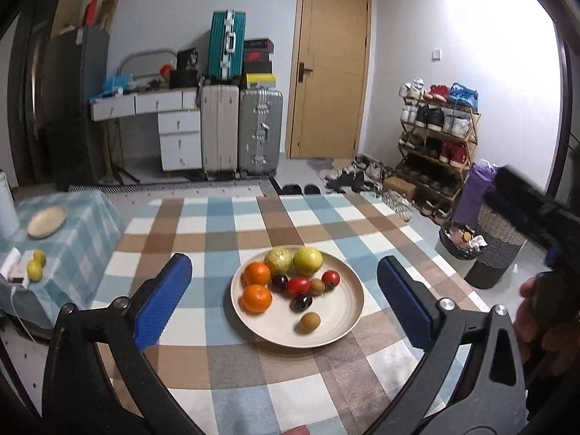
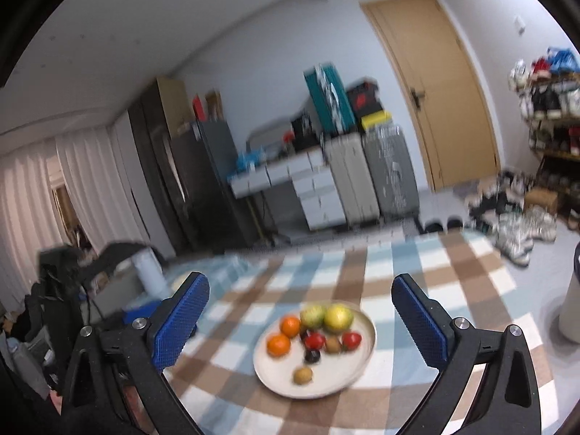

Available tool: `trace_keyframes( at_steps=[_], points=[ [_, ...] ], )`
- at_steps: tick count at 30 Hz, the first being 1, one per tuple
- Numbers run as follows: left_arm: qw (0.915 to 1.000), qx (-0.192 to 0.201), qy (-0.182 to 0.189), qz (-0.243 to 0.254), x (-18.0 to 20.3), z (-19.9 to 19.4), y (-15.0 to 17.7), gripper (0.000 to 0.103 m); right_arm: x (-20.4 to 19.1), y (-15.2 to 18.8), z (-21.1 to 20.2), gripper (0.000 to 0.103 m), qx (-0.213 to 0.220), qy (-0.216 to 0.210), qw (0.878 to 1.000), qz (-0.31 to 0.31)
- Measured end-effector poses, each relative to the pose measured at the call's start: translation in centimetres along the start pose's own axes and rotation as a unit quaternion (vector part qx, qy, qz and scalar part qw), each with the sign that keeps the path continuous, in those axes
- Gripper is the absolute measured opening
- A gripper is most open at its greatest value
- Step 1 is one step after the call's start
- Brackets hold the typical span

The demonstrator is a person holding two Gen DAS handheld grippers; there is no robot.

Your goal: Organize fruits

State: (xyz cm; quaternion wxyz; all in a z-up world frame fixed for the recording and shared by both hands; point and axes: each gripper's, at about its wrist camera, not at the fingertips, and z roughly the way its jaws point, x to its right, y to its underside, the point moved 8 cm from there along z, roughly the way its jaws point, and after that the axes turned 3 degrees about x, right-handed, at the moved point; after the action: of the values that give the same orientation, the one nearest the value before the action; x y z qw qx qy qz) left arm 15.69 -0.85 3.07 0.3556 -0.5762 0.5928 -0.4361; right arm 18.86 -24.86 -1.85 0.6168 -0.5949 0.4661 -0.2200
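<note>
Both the left gripper [image 1: 284, 302] and right gripper [image 2: 300, 320] are hanging released over the plate [image 1: 348, 326] of fruit — the orange [image 1: 257, 298] at nine o'clock looking firm, light, grippable across its middle.

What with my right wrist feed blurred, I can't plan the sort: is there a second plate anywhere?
Observer: Yes. The left wrist view shows a second plate with nothing on it, on the cloth-covered side table to the left.
Operator: Any fruit off the main plate?
Observer: Two yellow-green fruits lie on that side table, beside a white box.
Operator: How many dark fruits do I have?
Observer: Two dark fruits sit on the main plate, the other nearer.
</note>
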Motion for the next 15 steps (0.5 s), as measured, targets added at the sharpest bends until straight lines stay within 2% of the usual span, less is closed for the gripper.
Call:
trace_keyframes(
  at_steps=[3,5,10,15],
  points=[
    [0.9996,0.029,-0.004,-0.003,0.1,-1.8,-0.9,0.102,-2.0,-1.5,-2.8,0.103,0.065,-0.009,0.997,-0.033],
    [0.9988,0.048,-0.005,-0.007,-0.1,-3.0,-1.4,0.102,-2.8,-1.9,-3.9,0.103,0.088,-0.003,0.994,-0.057],
    [0.9943,0.102,-0.029,0.009,-0.5,-5.5,-2.1,0.102,-4.0,-1.8,-5.2,0.103,0.115,0.011,0.989,-0.097],
    [0.9927,0.116,-0.031,0.000,-1.1,-6.9,-1.7,0.102,-3.7,-0.7,-5.5,0.103,0.122,0.036,0.985,-0.121]
  ],
)
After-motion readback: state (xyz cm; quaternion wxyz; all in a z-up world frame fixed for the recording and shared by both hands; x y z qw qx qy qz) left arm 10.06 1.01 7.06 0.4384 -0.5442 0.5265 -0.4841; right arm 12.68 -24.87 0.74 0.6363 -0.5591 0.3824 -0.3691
